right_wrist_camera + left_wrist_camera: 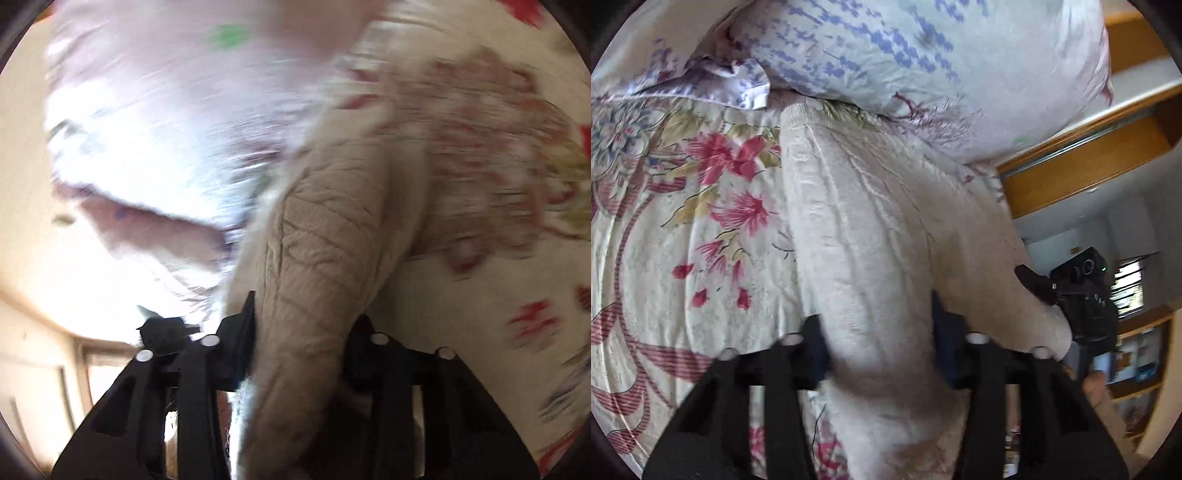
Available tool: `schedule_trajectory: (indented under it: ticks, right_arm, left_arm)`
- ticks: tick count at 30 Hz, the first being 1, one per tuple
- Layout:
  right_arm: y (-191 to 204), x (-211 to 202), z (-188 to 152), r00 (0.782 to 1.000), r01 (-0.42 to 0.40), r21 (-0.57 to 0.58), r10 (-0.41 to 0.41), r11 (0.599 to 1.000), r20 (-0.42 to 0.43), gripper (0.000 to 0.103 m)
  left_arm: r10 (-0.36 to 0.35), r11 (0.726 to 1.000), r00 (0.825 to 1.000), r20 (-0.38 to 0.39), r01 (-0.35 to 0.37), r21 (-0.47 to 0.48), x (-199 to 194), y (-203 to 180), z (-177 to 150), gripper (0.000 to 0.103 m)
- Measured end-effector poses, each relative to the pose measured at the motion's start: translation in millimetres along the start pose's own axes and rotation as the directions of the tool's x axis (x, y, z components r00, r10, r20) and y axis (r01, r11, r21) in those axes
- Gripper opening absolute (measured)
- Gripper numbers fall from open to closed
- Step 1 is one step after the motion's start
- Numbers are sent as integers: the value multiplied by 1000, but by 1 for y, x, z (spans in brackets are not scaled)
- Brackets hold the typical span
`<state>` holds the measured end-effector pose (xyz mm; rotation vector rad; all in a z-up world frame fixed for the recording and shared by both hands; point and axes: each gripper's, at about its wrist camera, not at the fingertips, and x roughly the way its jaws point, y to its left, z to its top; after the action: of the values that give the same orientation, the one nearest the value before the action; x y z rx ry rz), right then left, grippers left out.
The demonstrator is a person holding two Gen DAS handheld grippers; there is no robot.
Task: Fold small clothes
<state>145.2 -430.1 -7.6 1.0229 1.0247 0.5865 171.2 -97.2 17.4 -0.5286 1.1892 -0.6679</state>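
A cream textured garment [871,229] stretches from the pillow down the floral bed toward me. My left gripper [881,354] is shut on its near edge, cloth bunched between the black fingers. The right gripper [1067,302] shows at the right of the left wrist view, gripping the garment's other corner. In the right wrist view, which is motion-blurred, my right gripper [303,350] is shut on the same cream garment [332,229], lifted off the bed.
A floral bedspread [683,229] covers the bed. A large pillow [886,55] with blue and purple print lies at the garment's far end. Wooden wardrobe [1089,166] and shelves [1137,362] stand to the right, beyond the bed's edge.
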Motion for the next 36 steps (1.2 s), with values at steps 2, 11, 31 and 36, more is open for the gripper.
schedule_trajectory:
  ticks: [2, 11, 31, 36]
  right_arm:
    - [33, 2, -12, 999, -33, -101, 33, 994, -9, 36]
    - [67, 33, -37, 933, 353, -200, -329, 914, 144, 39]
    - [102, 0, -123, 683, 720, -297, -562, 628, 467, 102]
    - [89, 16, -178, 647, 759, -374, -557, 533, 520, 102]
  left_arm:
    - [-64, 997, 998, 3, 63, 47, -33, 5, -3, 34]
    - [299, 935, 925, 235, -333, 122, -155, 58, -33, 48]
    - [441, 862, 852, 282, -490, 132, -123, 43, -141, 98]
    - [504, 822, 820, 270, -552, 140, -106, 40, -143, 101]
